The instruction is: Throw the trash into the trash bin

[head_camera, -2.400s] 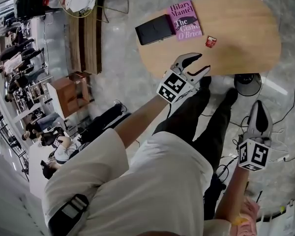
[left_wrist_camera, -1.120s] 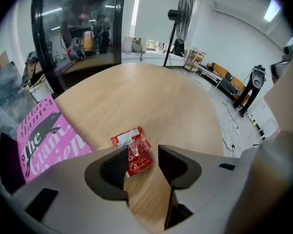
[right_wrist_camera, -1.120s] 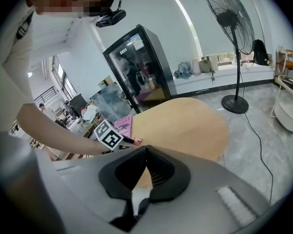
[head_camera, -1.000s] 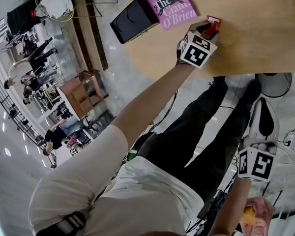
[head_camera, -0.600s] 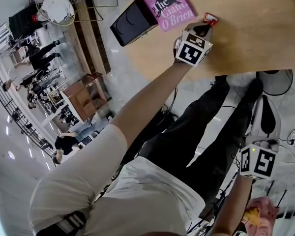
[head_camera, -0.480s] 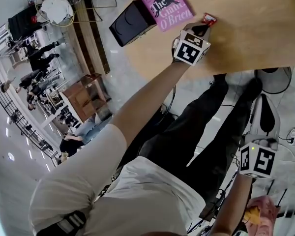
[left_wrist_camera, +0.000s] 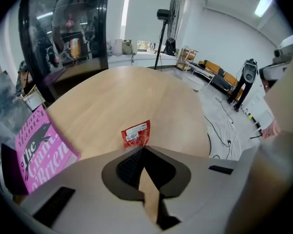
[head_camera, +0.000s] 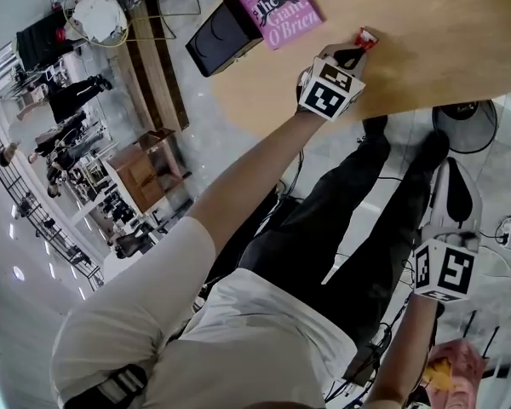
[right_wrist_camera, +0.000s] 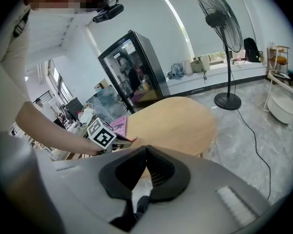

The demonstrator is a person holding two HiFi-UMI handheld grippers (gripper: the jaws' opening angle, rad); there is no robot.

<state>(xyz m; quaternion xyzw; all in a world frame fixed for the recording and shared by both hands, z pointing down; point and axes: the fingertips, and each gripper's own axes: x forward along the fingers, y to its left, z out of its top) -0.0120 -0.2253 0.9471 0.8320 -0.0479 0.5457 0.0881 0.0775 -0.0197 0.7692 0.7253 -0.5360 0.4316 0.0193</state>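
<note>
The trash is a small red wrapper (head_camera: 365, 38) on the oval wooden table (head_camera: 443, 41). My left gripper (head_camera: 355, 49) reaches steeply down over the table's near edge. In the left gripper view its jaws are shut, tips meeting on the wrapper's (left_wrist_camera: 136, 133) near corner, and the rest of the wrapper sticks out past them. My right gripper (head_camera: 454, 177) hangs low beside the person's legs, over the floor. Its jaws are shut with nothing between them (right_wrist_camera: 146, 149). No trash bin shows in any view.
A pink book (head_camera: 277, 7) and a flat black case (head_camera: 221, 37) lie at the table's left end. A standing fan's base (head_camera: 464, 126) sits on the floor by the table, near the right gripper. Cables run across the floor (left_wrist_camera: 224, 130). A dark glass-door fridge (right_wrist_camera: 132, 67) stands behind the table.
The left gripper came from the table's edge to the red wrapper and its jaws closed on it, then drew slightly back. The right gripper stayed low by the legs.
</note>
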